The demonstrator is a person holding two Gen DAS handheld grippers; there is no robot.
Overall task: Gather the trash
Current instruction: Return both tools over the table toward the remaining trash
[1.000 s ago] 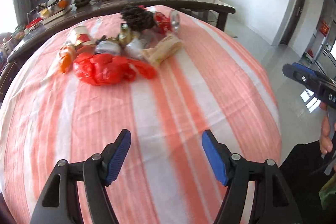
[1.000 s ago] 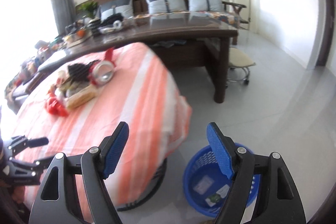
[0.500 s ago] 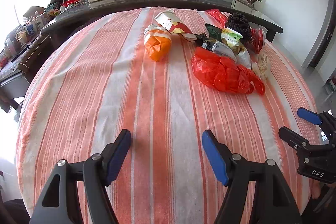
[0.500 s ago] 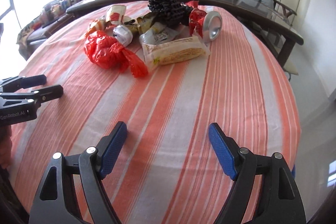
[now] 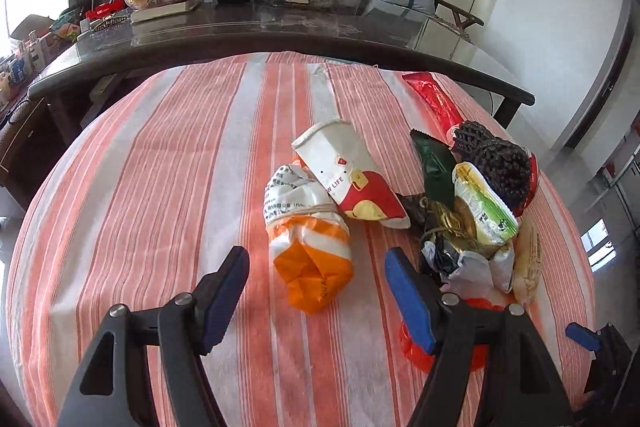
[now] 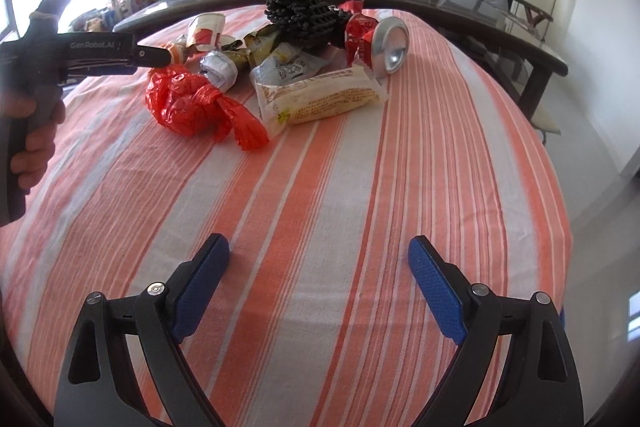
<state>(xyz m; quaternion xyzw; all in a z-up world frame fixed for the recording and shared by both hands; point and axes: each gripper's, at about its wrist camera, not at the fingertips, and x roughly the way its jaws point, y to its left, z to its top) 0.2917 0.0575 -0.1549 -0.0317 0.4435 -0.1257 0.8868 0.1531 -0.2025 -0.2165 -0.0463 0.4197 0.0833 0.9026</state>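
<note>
Two tongs, both empty — trash heap uncollected on striped table.
Left gripper open, now brought up over the orange-and-white bag, likely first pick; right gripper jaws just widened, nothing between, well short of the trash pile.

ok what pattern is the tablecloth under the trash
Orange and white stripes on the tablecloth; the right wrist view shows it best.

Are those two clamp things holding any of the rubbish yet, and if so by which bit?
No. The left gripper is open around the orange and white wrapper without pinching it. The right gripper, just widened, is empty over the striped tablecloth.
</note>
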